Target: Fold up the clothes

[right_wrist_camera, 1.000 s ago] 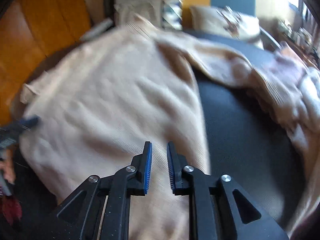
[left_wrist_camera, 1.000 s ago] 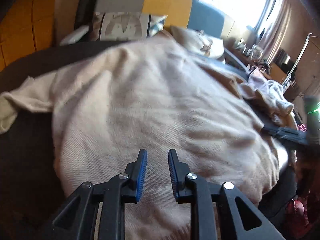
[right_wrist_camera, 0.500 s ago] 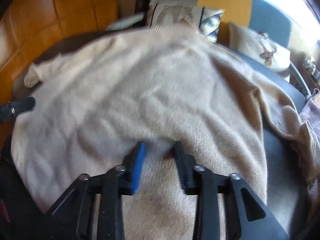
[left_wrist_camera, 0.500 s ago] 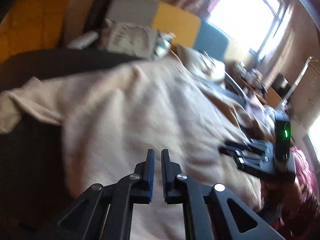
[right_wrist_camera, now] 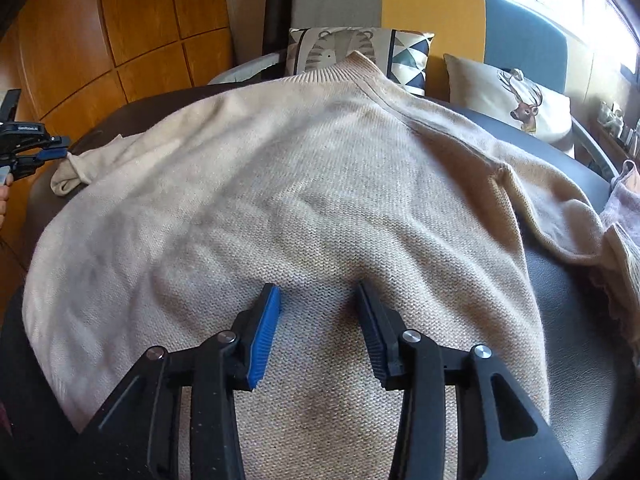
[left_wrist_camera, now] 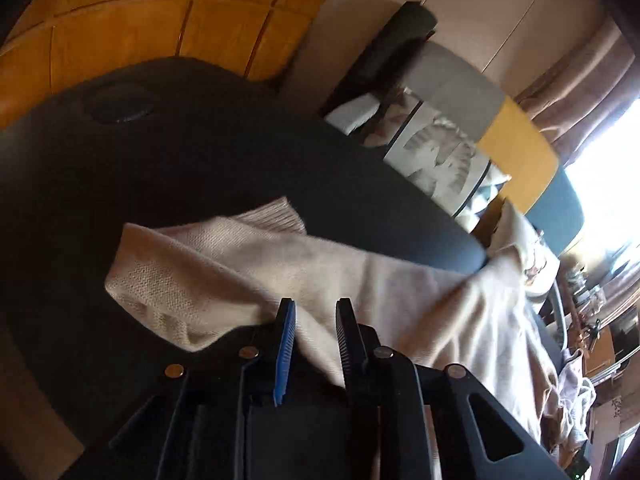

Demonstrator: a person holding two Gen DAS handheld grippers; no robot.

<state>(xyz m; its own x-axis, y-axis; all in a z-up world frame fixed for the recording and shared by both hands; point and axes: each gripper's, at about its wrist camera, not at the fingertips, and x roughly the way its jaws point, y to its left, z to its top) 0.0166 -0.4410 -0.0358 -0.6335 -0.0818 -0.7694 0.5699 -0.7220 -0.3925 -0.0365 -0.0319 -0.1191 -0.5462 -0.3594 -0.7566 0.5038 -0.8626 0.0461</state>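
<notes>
1. Sweater (right_wrist_camera: 288, 200), a beige knit, lies spread flat across the dark table (right_wrist_camera: 560, 136), neck toward the sofa and hem toward the person.
2. Its left sleeve (left_wrist_camera: 224, 272) stretches out over the dark surface, the ribbed cuff (left_wrist_camera: 280, 212) folded back at the far end.
3. The left gripper (left_wrist_camera: 316, 320) hovers over that sleeve; its jaws are opening, with sleeve fabric visible in the gap, but the pads are not pressing on it.
4. From the right wrist view the same gripper (right_wrist_camera: 60, 152) shows at the table's left edge, just beside the sleeve end.
5. The right gripper (right_wrist_camera: 320, 308) sits low over the sweater's lower middle, jaws parted wide, tips down at the knit, nothing pinched between them.
6. The right sleeve (right_wrist_camera: 560, 192) trails off toward a pile of other clothes (right_wrist_camera: 624, 200) at the right edge.
7. Behind stand a patterned cushion (right_wrist_camera: 340, 52), a deer cushion (right_wrist_camera: 512, 100) and wooden panels (right_wrist_camera: 120, 32).
</notes>
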